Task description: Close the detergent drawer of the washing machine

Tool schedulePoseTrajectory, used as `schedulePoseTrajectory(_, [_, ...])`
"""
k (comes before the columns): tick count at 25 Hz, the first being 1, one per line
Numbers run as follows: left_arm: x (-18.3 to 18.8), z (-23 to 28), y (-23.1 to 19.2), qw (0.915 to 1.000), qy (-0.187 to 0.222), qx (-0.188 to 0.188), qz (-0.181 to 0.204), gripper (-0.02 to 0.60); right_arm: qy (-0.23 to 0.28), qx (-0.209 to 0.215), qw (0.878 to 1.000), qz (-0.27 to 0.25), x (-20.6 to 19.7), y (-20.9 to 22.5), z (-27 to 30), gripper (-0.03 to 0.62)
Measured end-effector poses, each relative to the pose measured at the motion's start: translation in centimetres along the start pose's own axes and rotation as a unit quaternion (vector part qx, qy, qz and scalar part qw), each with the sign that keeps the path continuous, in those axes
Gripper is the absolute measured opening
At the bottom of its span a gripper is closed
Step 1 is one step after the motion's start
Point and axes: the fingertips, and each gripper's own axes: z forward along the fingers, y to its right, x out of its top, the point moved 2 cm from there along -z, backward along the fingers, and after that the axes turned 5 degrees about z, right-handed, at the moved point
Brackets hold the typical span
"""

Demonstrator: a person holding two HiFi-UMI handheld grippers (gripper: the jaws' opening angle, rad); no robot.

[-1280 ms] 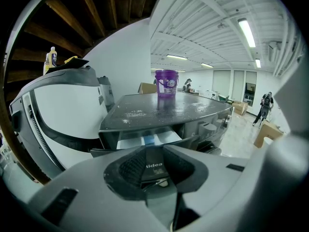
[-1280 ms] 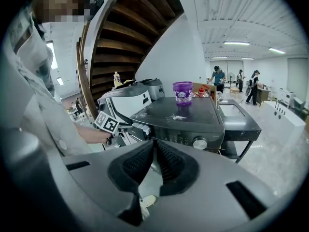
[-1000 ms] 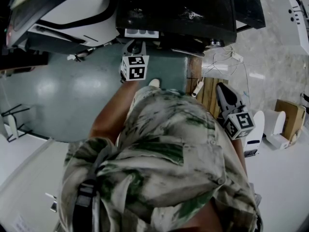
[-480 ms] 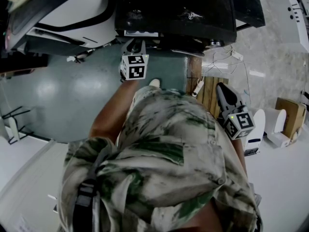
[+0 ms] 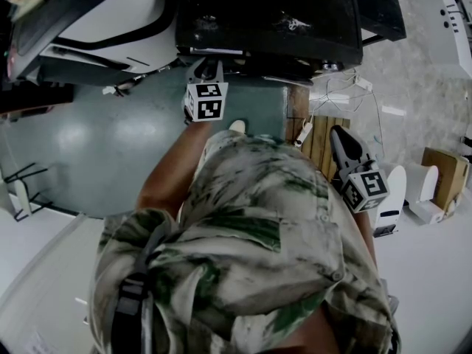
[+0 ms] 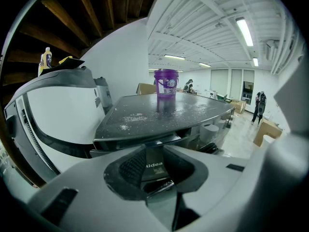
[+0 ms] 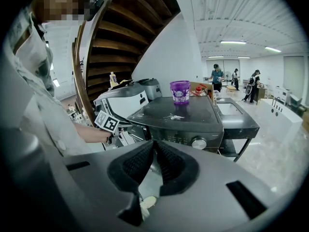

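Two grippers at a black washing machine (image 5: 265,13).
Left gripper (image 6: 154,154) jaws spread, dark detergent drawer front (image 6: 152,174) between them; right gripper (image 7: 153,147) jaws pressed together.

One washing machine (image 7: 193,117), one purple bucket (image 7: 179,91)

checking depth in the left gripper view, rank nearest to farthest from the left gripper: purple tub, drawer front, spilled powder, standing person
1. drawer front, right at the left gripper jaws
2. spilled powder, left on the washer top
3. purple tub, centre, farther back
4. person, far right background
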Motion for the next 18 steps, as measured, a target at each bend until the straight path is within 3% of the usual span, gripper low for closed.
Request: schedulePoseTrajectory(18, [0.62,0.97,-0.52,1.0000,0.007,-0.004,0.001,0.126,0.001,-0.013,1.000,0.008,0.33,-0.15,0.33,0.044])
